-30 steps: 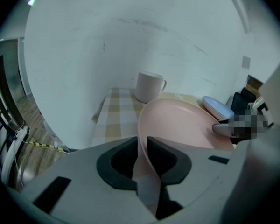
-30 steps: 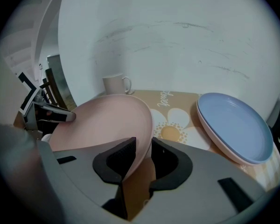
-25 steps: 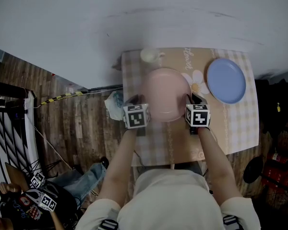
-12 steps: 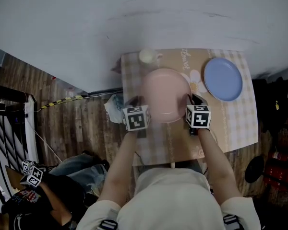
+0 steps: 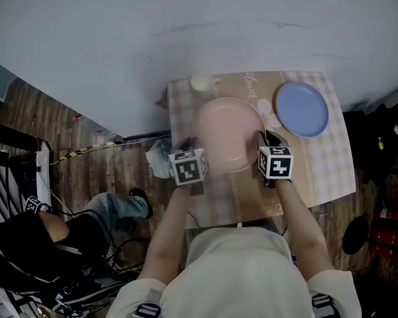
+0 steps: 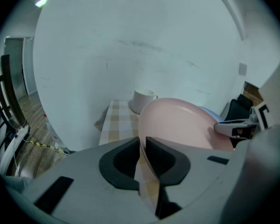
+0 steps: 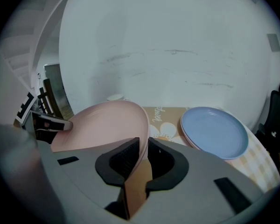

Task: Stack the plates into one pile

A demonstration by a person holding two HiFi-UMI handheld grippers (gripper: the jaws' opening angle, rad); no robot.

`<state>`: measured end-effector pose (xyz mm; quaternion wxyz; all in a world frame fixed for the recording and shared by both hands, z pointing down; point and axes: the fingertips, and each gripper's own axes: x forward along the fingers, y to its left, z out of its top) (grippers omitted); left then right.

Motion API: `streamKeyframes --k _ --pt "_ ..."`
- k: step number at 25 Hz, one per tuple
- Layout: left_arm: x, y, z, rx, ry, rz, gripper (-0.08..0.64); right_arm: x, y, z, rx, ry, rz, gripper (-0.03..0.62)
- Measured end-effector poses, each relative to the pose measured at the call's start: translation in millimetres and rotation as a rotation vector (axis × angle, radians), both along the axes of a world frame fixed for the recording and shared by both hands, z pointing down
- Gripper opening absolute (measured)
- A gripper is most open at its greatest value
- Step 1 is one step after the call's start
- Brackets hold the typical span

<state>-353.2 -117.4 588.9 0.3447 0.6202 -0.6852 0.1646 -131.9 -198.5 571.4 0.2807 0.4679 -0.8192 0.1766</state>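
- Head view: holding pink plate (image 5: 229, 134) up over table (image 5: 331, 171) by opposite rims, with left gripper (image 5: 186, 144) on the left rim and right gripper (image 5: 264, 138) on the right rim; plate blurred, roughly mid-table
- Same view: blue plate (image 5: 302, 108) flat on the table's far right part, near the pink one but not touching; white cup (image 5: 201, 82) at the far left corner, just beyond the pink rim, close to the wall (image 5: 199, 25)
- Left gripper view: jaws narrow, pinching the pink plate's rim, pads pressed on both faces; plate tilted and spreading away to the right, with the other gripper's tip on its far rim; cup behind the plate on the checked cloth; sliver of blue plate past the pink edge
- Right gripper view: jaws just been closing, now narrow and clamped on the pink plate's rim; plate running off to the left with the left gripper's tip at its far rim; blue plate flat on the table to the right, apart from the pink one
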Motion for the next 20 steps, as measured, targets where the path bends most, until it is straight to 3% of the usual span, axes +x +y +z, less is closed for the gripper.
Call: streamKeyframes --k 20 --pt "50.0 -4.5 -34.1 0.040 -0.021 -0.010 0.037 46.4 -9.9 -40.8 0.056 -0.049 -0.032 0.046"
